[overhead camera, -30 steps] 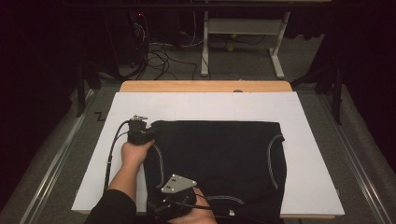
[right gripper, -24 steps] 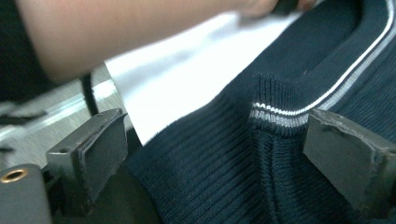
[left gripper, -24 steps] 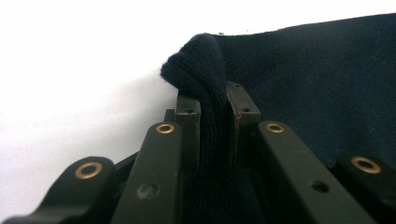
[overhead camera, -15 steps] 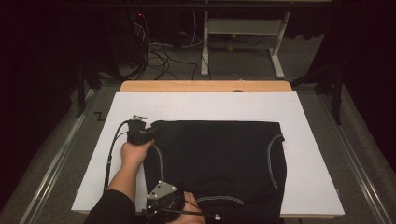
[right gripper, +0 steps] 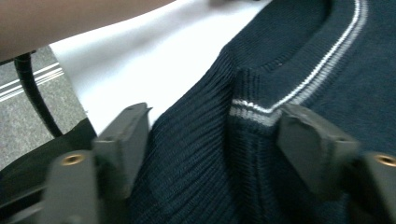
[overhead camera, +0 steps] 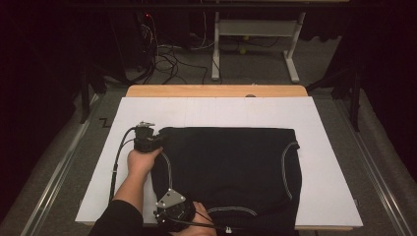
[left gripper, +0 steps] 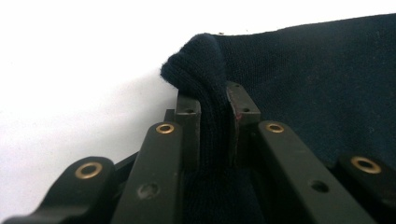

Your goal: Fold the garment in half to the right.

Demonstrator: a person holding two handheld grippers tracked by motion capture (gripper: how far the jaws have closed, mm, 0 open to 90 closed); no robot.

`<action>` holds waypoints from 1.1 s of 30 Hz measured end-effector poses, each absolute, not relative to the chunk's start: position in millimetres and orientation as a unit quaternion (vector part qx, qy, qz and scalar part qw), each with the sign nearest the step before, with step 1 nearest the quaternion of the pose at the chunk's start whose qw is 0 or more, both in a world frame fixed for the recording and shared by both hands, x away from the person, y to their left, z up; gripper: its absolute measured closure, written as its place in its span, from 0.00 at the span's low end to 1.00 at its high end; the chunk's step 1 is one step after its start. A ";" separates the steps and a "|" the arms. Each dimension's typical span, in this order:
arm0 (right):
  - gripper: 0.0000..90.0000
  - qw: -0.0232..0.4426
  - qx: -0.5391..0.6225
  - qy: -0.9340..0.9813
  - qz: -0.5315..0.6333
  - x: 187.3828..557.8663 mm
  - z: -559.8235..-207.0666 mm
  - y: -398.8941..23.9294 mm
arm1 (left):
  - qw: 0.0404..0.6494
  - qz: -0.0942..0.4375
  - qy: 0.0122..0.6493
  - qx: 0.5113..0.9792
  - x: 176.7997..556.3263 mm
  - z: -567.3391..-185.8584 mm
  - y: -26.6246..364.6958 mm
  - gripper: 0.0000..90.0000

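The dark navy knitted sweater (overhead camera: 231, 172) is soft and limp, so I judge it will sag and drape from whatever point lifts it, with little weight and no stiffness to keep its shape. The thick ribbed edges look like the surest holds: doubled knit bunches between the pads and should not slip, while a single flat layer could slide out.

The left gripper (left gripper: 212, 123) is clamped on such an edge; a fold of the knit rises between its closed jaws and curls over just beyond their tips. The right gripper (right gripper: 212, 140) has just been closing, but its jaws stand apart on either side of the ribbed collar, whose pale stripe (right gripper: 289, 93) runs up and away from the far jaw; the pads do not yet press the cloth.

The sweater lies spread flat on the white board (overhead camera: 324, 128) covering the table, its body wide and smooth ahead of both grippers, with thin light seam lines curving along its sides.
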State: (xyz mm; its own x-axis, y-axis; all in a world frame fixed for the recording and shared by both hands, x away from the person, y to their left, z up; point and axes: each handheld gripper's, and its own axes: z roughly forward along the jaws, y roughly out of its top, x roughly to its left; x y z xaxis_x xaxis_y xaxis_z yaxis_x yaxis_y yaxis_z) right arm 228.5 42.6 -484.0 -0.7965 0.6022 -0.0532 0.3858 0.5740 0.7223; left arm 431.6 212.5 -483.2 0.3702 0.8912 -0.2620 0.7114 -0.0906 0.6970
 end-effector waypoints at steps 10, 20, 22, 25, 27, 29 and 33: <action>0.67 0.159 0.296 0.868 0.366 231.4 -481.2 35.2 | 0.391 0.116 0.549 0.730 431.5 -483.2 212.3 0.83; 0.82 0.158 0.303 0.861 0.377 233.2 -480.2 29.0 | 0.391 0.116 0.549 0.730 431.4 -483.2 212.4 0.83; 0.82 0.159 0.300 0.860 0.381 233.4 -479.9 28.0 | 0.391 0.116 0.549 0.729 431.5 -483.2 212.4 0.83; 0.83 0.163 0.297 0.858 0.386 232.7 -478.6 26.6 | 0.393 0.113 0.550 0.728 431.9 -483.4 213.1 0.83; 0.83 0.165 0.293 0.858 0.389 232.6 -477.6 25.5 | 0.394 0.111 0.551 0.727 432.1 -483.5 213.6 0.83; 0.83 0.167 0.291 0.856 0.394 232.0 -476.7 23.9 | 0.395 0.110 0.552 0.727 432.3 -483.6 213.8 0.83; 0.83 0.172 0.287 0.851 0.405 230.8 -473.5 20.5 | 0.394 0.111 0.552 0.727 432.3 -483.5 213.6 0.83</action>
State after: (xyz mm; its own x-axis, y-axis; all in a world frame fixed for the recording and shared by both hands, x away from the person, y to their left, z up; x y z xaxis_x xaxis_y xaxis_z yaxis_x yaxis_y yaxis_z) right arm 230.8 20.5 -473.5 -0.7760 0.6277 -0.0613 0.3485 0.5078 0.7878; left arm 432.3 213.6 -483.5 0.3661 0.8896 -0.2731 0.7144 -0.0806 0.6951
